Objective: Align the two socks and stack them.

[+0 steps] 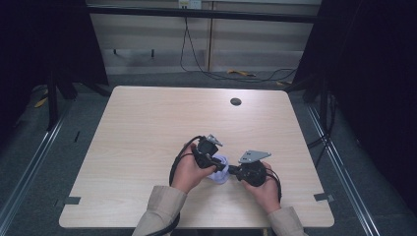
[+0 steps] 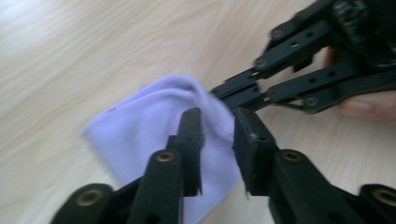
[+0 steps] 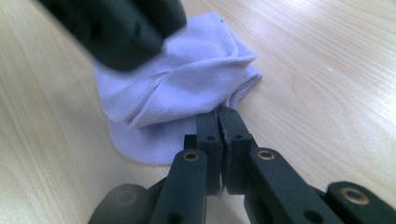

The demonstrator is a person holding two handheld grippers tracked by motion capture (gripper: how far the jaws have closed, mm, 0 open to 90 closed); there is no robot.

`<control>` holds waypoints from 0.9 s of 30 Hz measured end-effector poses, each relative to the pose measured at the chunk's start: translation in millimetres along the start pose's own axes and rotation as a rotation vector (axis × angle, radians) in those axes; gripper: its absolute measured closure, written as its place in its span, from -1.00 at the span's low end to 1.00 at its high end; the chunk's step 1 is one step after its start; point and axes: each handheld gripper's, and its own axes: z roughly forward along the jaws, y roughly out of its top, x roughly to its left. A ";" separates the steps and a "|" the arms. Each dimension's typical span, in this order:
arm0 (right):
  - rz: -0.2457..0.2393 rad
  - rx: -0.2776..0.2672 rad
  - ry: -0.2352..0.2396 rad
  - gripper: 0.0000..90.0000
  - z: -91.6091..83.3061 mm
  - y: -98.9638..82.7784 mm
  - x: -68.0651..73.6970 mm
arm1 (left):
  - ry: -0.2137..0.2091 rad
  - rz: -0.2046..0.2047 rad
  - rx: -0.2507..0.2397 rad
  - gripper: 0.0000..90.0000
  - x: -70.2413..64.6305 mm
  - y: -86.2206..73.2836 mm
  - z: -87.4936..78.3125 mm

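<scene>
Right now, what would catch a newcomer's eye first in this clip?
A crumpled pale lilac cloth lies near the front middle of the wooden table, between two hands. The right tool pinches the cloth's edge, jaws closed. The left tool straddles a raised fold, jaws slightly apart.

Lavender cloth (image 1: 220,169): soft, folded over in loose creased layers, rounded lower edge flat on table, near-centre of tabletop, slightly right, toward near edge.

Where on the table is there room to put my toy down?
The far half of the table is bare, up to the round hole. The left and right edges are free too. It is crowded near the front middle, where both hand-held grippers meet at the purple cloth.
</scene>
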 end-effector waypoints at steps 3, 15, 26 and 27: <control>-0.001 0.000 0.000 0.95 0.0 -0.1 0.0 | 0.033 -0.012 0.018 0.68 4.0 -3.2 2.0; -0.011 -0.004 -0.008 0.89 -1.9 -1.9 0.6 | 0.112 0.069 0.074 0.20 -5.6 -3.8 36.3; 0.016 -0.032 -0.085 0.70 -31.4 -16.8 -16.0 | 0.117 0.025 0.035 -0.31 -9.9 0.0 41.5; 0.024 -0.028 -0.090 0.65 -32.8 -20.1 -17.9 | 0.126 0.023 0.028 -0.33 -10.1 0.4 41.9</control>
